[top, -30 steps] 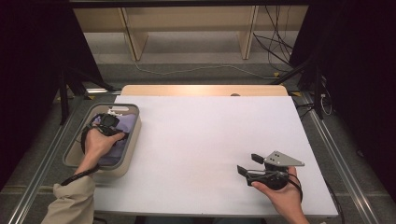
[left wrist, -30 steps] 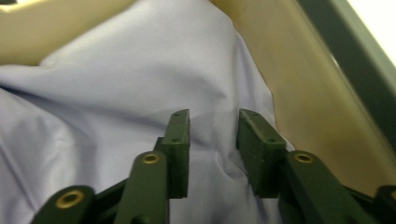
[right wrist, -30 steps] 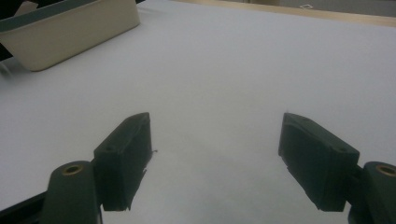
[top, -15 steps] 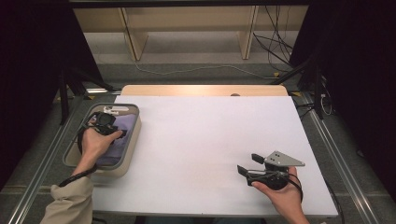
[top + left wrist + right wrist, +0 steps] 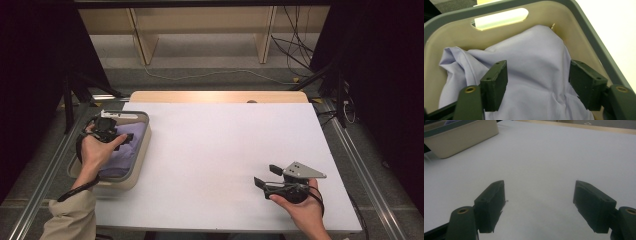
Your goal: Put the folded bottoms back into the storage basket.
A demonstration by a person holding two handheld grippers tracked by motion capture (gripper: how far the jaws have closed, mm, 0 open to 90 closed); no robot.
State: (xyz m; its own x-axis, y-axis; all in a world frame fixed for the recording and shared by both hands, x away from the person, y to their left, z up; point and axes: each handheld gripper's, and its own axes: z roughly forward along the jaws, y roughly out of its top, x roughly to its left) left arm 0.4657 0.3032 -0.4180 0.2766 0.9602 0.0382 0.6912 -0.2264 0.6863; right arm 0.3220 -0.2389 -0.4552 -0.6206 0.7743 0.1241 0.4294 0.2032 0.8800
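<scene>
A lavender cloth [image 5: 531, 82] lies bunched in a beige tub with a grey rim [image 5: 586, 30] at the table's left edge. My left gripper [image 5: 537, 72] hovers over the cloth, and its jaws have just been opening. They stand apart with the cloth below them and the pads press on nothing. In the high view the left gripper [image 5: 127, 136] sits over the tub [image 5: 142, 150] and the cloth [image 5: 125, 155]. My right gripper [image 5: 264, 175] rests near the front right of the white table [image 5: 220, 145], open. Nothing is between the jaws of the right gripper [image 5: 539, 192].
The tub [image 5: 461, 135] appears at the far left in the right gripper view. A wooden strip [image 5: 215, 96] borders the table's far edge. Metal rails [image 5: 360, 170] run along both sides, with cables [image 5: 295, 45] on the floor behind.
The left hand has shifted a little over the tub, and its gripper now points toward the table's middle. The right hand has kept still.
</scene>
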